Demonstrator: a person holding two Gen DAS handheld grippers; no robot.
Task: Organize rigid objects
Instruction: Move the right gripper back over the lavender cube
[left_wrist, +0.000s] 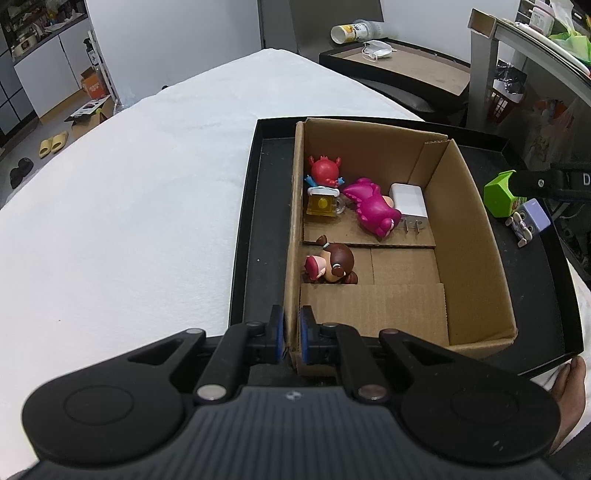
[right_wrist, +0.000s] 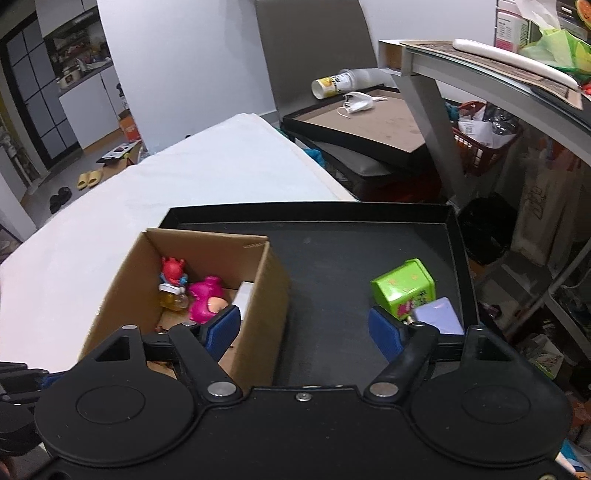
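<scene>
A cardboard box (left_wrist: 476, 243) stands in a black tray (left_wrist: 255, 229) on a white cloth. In it lie a red figure (left_wrist: 325, 170), a yellow toy (left_wrist: 323, 205), a magenta dinosaur (left_wrist: 373, 206), a white charger (left_wrist: 408, 203) and a brown-haired figure (left_wrist: 332, 264). My left gripper (left_wrist: 291, 334) is shut on the box's near left wall. My right gripper (right_wrist: 304, 326) is open and empty above the tray, between the box (right_wrist: 266, 295) and a green toy (right_wrist: 402, 288) with a lilac cube figure (right_wrist: 439, 317) beside it. Both also show in the left wrist view, green (left_wrist: 498, 197) and lilac (left_wrist: 532, 219).
The tray (right_wrist: 454, 236) sits at the cloth's right edge. A grey desk leg (right_wrist: 428, 122), a red basket (right_wrist: 480, 144) and a second black tray (right_wrist: 369, 125) with a cup and a mask stand behind. Slippers lie on the floor far left.
</scene>
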